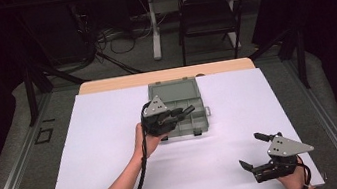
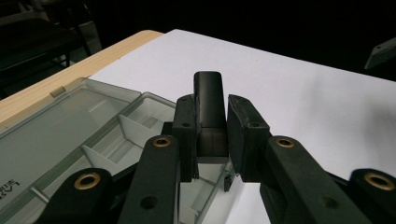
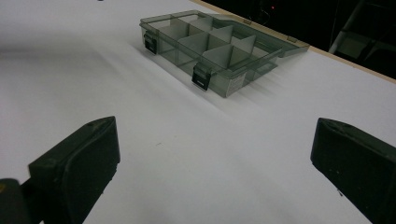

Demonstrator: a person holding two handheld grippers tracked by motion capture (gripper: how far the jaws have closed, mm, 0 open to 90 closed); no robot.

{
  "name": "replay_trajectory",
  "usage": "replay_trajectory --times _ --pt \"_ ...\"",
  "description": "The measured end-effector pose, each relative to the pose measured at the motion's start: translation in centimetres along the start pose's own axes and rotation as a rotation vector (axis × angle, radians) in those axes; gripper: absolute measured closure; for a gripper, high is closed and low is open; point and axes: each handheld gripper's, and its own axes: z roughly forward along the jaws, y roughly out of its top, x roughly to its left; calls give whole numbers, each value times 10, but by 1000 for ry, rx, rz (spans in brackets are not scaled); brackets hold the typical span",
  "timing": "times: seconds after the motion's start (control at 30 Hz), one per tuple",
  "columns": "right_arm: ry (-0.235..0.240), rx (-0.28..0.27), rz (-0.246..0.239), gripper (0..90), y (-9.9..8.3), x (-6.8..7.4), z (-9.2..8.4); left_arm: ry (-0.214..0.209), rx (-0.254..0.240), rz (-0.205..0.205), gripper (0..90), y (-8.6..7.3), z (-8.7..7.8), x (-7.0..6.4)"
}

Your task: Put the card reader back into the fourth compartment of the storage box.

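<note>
A clear grey compartment box [image 1: 201, 120] lies open at the table's middle back, its lid [image 1: 174, 91] flat behind it. My left gripper [image 1: 182, 113] hovers over the box's compartments, shut on a small black block [image 1: 188, 108]. In the left gripper view the block [image 2: 209, 100] sticks out between the jaws of the left gripper [image 2: 212, 123], above the box's dividers [image 2: 130, 133]. My right gripper [image 1: 251, 151] rests near the table's front right corner, open with nothing between its fingers. The right gripper view shows the box [image 3: 212, 51] far ahead of the wide-apart right gripper [image 3: 215, 158].
White paper [image 1: 114, 148] covers the tabletop; a strip of wood [image 1: 163, 76] shows at the far edge. Two latches [image 3: 201, 77] hang on the box's front wall. Beyond the table stand a black chair [image 1: 207, 10] and a desk leg with cables on the floor.
</note>
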Motion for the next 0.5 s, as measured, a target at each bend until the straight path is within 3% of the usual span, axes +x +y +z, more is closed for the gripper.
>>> replay_trajectory --times 0.5 --pt "1 -2 0 10 0 0 0 49 2 -44 745 10 16 3"
